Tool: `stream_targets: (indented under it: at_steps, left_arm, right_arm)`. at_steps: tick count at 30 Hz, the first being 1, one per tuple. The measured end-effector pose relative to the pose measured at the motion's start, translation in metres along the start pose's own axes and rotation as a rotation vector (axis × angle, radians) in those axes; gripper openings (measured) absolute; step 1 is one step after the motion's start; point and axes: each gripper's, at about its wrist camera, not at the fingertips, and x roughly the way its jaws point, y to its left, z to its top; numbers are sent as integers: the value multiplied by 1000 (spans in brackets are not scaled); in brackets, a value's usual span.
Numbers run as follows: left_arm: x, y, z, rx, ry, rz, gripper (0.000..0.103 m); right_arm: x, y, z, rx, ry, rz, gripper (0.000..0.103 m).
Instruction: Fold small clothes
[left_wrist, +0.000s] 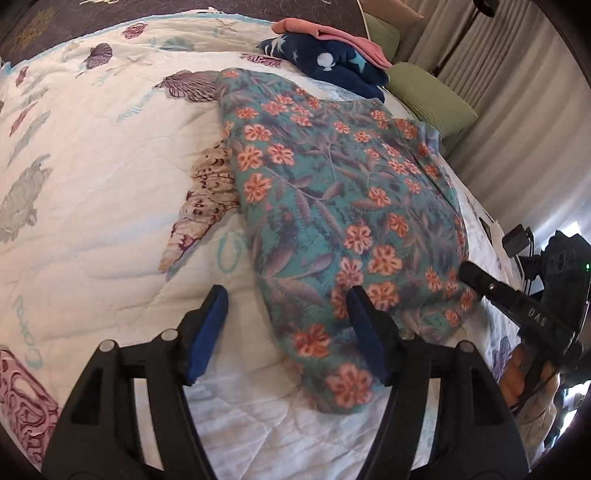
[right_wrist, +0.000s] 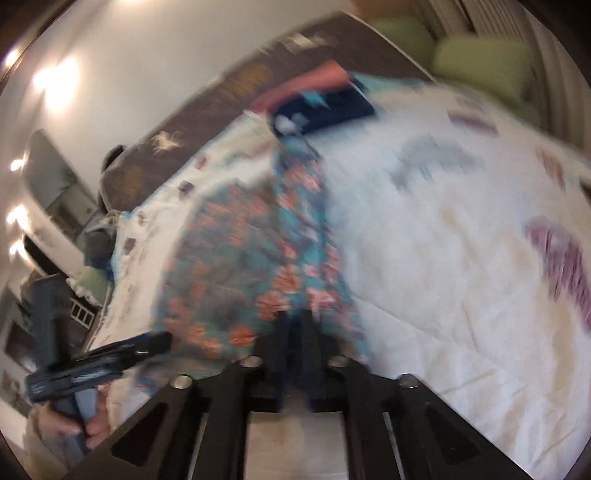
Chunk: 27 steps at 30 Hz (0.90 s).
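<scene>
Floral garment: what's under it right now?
The floral garment lies on the seashell quilt, covering part of a printed shell at its left edge. Whether anything else lies beneath cannot be seen; the cloth hides it.

Bed (left_wrist: 92, 221) under seashell quilt, green pillows (left_wrist: 428, 92), beige curtains (left_wrist: 498, 55), glare on cream wall (right_wrist: 147, 74)
</scene>
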Motion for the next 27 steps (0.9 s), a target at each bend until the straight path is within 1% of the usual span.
stream_targets:
  at_steps: [2, 4, 5, 7, 8, 9, 10, 11, 13, 14, 15, 16, 17, 18, 20, 22, 24, 25, 27]
  left_arm:
    - [-7, -6, 4, 25, -5, 21, 67]
    - [-16, -10, 7, 36, -32, 17, 66]
    - [-23, -13, 7, 42, -54, 3, 66]
    - [-37, -20, 12, 56, -100, -45, 65]
    - [-42, -24, 14, 65, -113, -76, 60]
    - [-45, -28, 17, 74, -116, -107, 57]
    - [-45, -32, 19, 88, -112, -143, 57]
    - [-43, -34, 20, 96, -108, -155, 57]
    - [-30, -36, 17, 98, -75, -135, 57]
    - [-17, -32, 14, 83, -34, -124, 56]
    - [-8, -29, 9, 68, -6, -114, 51]
    - [-1, -24, 4, 58, -6, -107, 46]
    - [-3, -22, 0, 66, -35, -109, 43]
    - [-6, -22, -2, 79, -45, -115, 43]
    - [-13, -25, -3, 102, -47, -106, 43]
    - [-22, -28, -3, 109, -41, -105, 43]
    - [-31, -30, -2, 104, -47, -150, 43]
    - [-36, -32, -1, 104, -62, -191, 43]
    - [-40, -36, 3, 108, -78, -247, 44]
  right_arm:
    - [-8, 4, 2, -5, 5, -5, 1]
    - [-16, 12, 6, -41, -13, -28, 4]
    - [-23, 18, 9, -68, -37, -31, 7]
    - [-31, 26, 15, -97, -64, -11, 7]
    - [-31, 29, 20, -106, -67, 5, 7]
    - [-30, 32, 25, -112, -66, 18, 7]
    - [-28, 34, 28, -113, -62, 24, 7]
    - [-24, 36, 31, -116, -54, 29, 7]
    - [-15, 38, 33, -122, -39, 22, 7]
    - [-6, 37, 33, -115, -22, -3, 7]
    - [4, 31, 32, -98, 9, -60, 7]
    - [14, 22, 29, -73, 37, -106, 6]
    - [17, 16, 27, -48, 48, -89, 5]
    - [15, 7, 26, -5, 36, -42, 5]
    - [12, 2, 27, 14, 44, -19, 4]
    - [9, 4, 32, 8, 51, -17, 5]
    - [5, 11, 38, -20, 45, -10, 9]
    - [4, 17, 43, -51, 34, 0, 9]
    - [7, 26, 52, -89, 25, 15, 9]
